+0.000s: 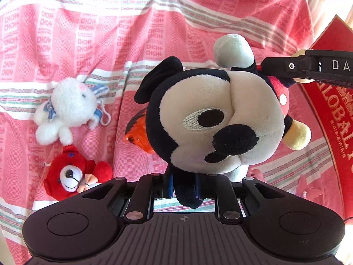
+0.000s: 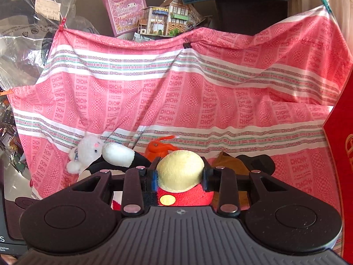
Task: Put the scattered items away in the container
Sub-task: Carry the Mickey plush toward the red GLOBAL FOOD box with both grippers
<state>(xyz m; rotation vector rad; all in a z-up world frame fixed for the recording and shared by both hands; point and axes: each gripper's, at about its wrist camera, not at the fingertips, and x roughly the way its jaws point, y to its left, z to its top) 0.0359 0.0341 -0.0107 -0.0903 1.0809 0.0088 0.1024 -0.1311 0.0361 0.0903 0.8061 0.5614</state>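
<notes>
My left gripper (image 1: pixel 185 190) clamped on mouse plush (image 1: pixel 211 119) ear, right gripper (image 2: pixel 181 176) pinching its yellow foot (image 2: pixel 179 171). Plush held mid-air between both; red box (image 1: pixel 337 114) at 3 o'clock.

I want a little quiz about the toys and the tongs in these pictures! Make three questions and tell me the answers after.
1. True or false: the Mickey plush is lying loose on the pink cloth, and no tongs touch it.
2. Which part of the plush do the right tongs squeeze? A) its nose B) its pale yellow foot C) its white glove
3. Fill in: beside the white bunny lies a small ____ teddy bear.

Key
1. False: the left tongs grip it by a black ear, and the right tongs hold it too.
2. B, the pale yellow foot.
3. red
</notes>
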